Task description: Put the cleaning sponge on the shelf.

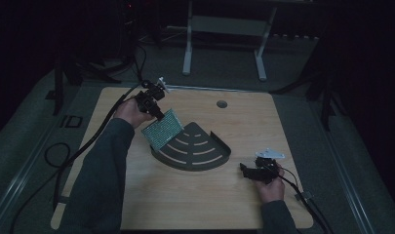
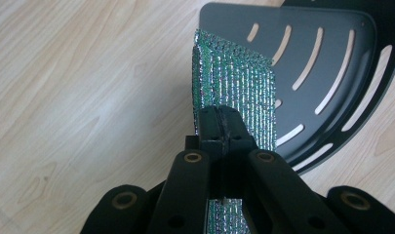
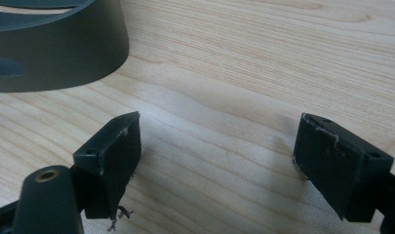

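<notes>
Tilting left gripper (image 1: 158,113) clamped on glittery pad (image 1: 162,129)

Right gripper (image 3: 219,161) hovering wide open over wooden table (image 3: 263,58); dark curved tray wall (image 3: 58,53) sitting upper left.
</notes>
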Demonstrator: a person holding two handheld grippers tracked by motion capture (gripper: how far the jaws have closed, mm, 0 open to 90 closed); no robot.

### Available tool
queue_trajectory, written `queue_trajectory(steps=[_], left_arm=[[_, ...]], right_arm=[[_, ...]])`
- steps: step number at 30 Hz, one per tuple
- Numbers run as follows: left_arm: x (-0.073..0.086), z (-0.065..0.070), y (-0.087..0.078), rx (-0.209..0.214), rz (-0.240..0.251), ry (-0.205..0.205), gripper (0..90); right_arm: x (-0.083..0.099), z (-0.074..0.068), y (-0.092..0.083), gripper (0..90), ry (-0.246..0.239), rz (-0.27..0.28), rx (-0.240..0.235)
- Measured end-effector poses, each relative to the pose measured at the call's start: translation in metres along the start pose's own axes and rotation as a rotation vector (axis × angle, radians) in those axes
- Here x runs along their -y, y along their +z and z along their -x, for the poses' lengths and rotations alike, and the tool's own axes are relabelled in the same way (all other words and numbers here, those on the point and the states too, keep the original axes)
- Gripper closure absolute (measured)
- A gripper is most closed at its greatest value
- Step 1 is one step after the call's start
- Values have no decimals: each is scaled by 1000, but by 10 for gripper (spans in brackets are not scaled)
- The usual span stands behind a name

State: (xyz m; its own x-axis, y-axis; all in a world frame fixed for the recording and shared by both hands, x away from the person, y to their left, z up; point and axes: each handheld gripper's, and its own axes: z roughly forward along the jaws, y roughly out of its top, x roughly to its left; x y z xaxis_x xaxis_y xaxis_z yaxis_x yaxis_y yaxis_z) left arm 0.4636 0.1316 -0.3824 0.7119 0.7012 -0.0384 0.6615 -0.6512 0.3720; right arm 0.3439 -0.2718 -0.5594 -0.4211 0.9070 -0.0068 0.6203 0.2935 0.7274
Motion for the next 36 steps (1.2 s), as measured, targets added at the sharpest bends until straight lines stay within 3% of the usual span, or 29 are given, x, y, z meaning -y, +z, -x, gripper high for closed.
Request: queue_trajectory(steps=[19,36], left_arm=[[-16,5,38,-14,-48,26,900],[-12,8,56,-13,-75,47,900]], right_arm=[[0,0,0,173,-1,-1,-2],[0,0,0,173,-3,-1,-3]])
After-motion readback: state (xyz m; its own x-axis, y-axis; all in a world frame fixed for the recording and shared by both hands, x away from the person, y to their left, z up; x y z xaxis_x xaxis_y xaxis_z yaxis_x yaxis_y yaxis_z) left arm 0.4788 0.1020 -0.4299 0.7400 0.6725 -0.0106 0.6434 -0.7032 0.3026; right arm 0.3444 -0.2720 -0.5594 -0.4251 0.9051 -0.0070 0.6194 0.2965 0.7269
